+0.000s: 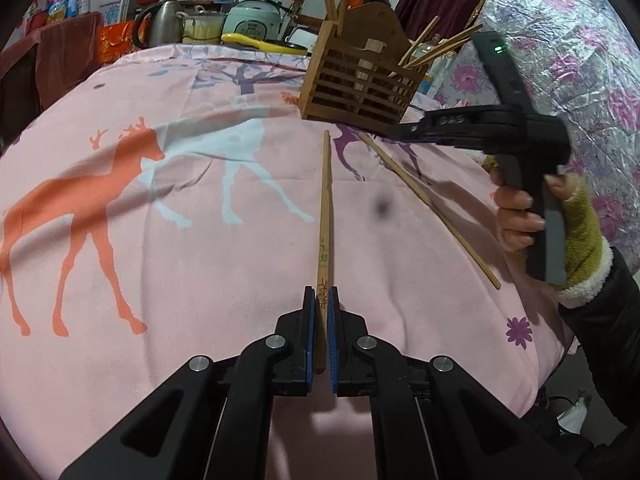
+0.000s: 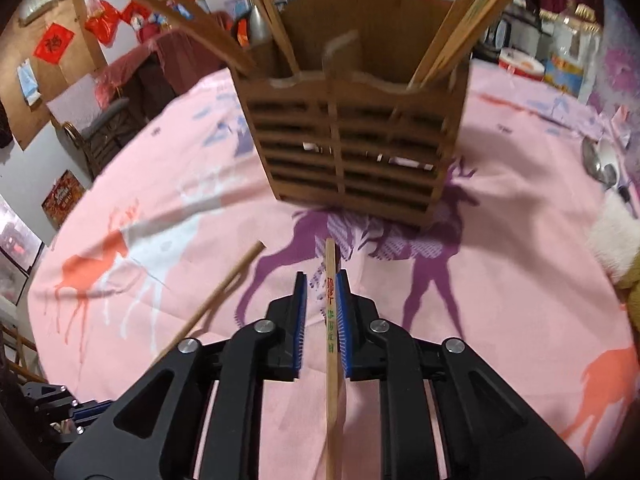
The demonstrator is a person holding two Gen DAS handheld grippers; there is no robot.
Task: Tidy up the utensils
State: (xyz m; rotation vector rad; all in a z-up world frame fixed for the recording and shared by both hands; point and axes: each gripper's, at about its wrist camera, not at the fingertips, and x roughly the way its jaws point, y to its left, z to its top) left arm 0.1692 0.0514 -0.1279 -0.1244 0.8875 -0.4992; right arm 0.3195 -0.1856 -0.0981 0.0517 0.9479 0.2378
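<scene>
Two chopsticks are in play. The left gripper [image 1: 322, 300] is clamped on one chopstick [image 1: 325, 208], whose long axis runs straight ahead toward the wooden holder [image 1: 356, 88] on the pink tablecloth [image 1: 160, 240]. The right gripper [image 2: 321, 292] stands partly open, a second chopstick [image 2: 331, 320] touching only its right pad, pointing at the holder directly ahead. The right gripper is judged nearer the holder.

A pink deer-print cloth [image 1: 200, 240] covers the table. Behind it stand a steel kettle [image 1: 162, 22] and a pale rice cooker [image 1: 252, 20]. Red paper decorations [image 2: 54, 42] hang on a brown board; floral foil [image 1: 580, 40] lines the wall.
</scene>
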